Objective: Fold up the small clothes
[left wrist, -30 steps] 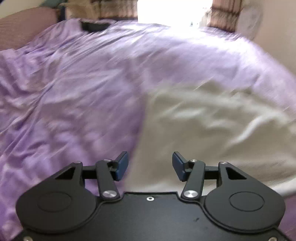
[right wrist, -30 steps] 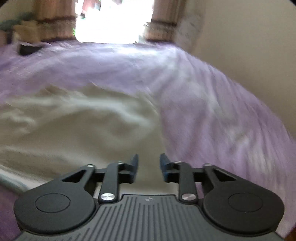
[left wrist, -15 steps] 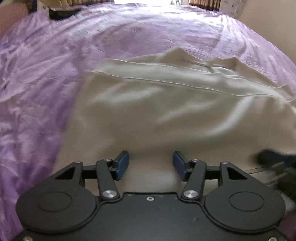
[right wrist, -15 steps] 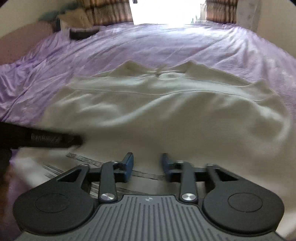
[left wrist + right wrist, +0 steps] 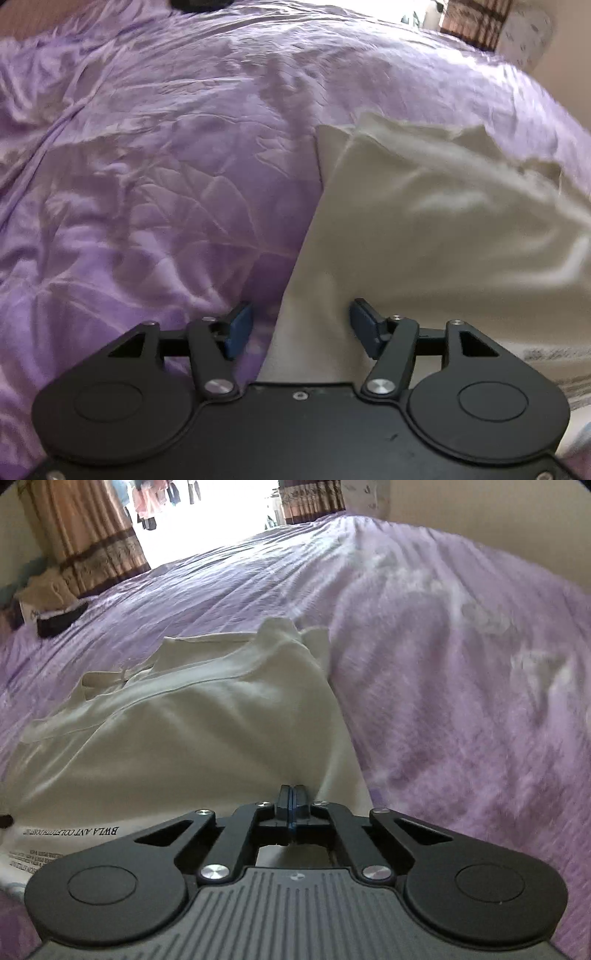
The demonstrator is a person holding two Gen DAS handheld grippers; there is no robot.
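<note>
1. Right claw (image 5: 292, 805) now pinched fully together, where half a second back its blue pads stood apart over the cloth; a thin fold of the cream-white cotton garment (image 5: 207, 734) seems caught between them at its near right edge, though hard to confirm from so close.
2. Left claw (image 5: 297, 325) spreading wider at this moment, lowered from its earlier place above the middle of the cloth to the garment's left border.
3. Meaning for the task, as a judgement: one corner likely secured, the other about to be taken, so the fold itself not yet begun.
4. Left side: garment's left edge (image 5: 295, 266) running up between the open pads, left pad over the wrinkled shiny purple bedsheet (image 5: 147, 184), right pad over cream cloth; pads not pressing on anything.
5. Right side: garment stretching away ahead and to the left of the closed pads, collar end far off toward the bright window, printed hem with dark lettering (image 5: 70, 832) near the left of the claw body.
6. Garment lying flat on the bed, bedsheet bare to its right.
</note>
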